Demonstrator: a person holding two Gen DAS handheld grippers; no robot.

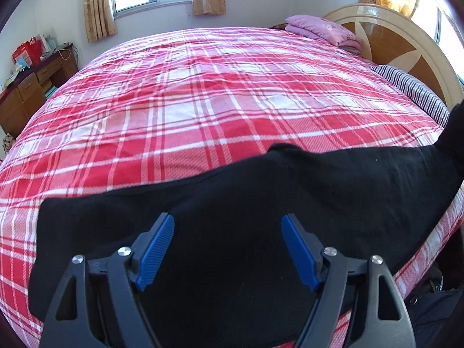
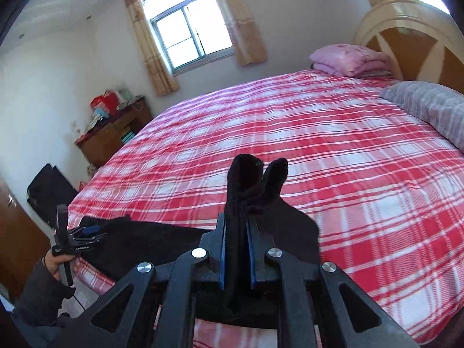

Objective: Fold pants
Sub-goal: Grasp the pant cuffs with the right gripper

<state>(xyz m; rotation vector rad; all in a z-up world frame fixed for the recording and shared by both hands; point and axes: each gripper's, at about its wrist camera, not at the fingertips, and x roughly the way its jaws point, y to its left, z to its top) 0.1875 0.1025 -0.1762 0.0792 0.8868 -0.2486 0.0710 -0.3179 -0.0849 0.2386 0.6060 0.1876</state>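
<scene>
Right gripper (image 2: pixel 237 249) pinching a bunched end of the black pants (image 1: pixel 232 203), lifted; left gripper (image 1: pixel 227 249) spread wide, empty, over the cloth. Pants stretched along near bed (image 1: pixel 203 101) edge. Fold barely begun; all folds left, I'd guess.

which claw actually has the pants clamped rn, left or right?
The right claw: its blue pads are shut on a bunched fold of the black pants. The left claw is open above the fabric, gripping nothing.

The pants (image 1: pixel 232 203) run off the left wrist view's right edge.
</scene>
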